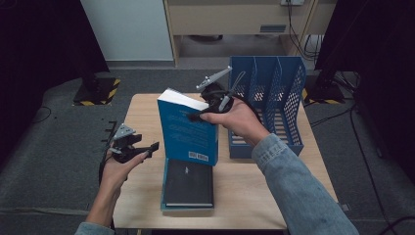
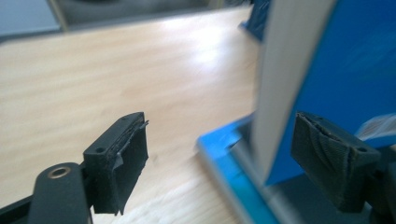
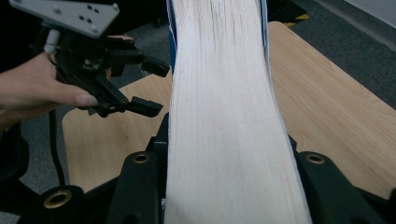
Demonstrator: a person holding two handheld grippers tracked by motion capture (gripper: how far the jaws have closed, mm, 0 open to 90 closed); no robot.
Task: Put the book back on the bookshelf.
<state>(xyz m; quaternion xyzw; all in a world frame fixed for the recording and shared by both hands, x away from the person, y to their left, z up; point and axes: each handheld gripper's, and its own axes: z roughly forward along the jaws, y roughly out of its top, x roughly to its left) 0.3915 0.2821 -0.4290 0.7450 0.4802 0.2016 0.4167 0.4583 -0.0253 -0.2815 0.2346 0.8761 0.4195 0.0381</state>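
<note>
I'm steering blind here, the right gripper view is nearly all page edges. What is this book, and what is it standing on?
Observer: The right gripper is shut on an upright blue book, whose lower edge meets a black book lying flat.
Operator: Anywhere to file it?
Observer: Yes, a blue file rack stands just right of it; its slots look empty.
Operator: Is the black book on the table itself?
Observer: No, it lies on another blue-edged book. The open left gripper hovers beside that stack.
</note>
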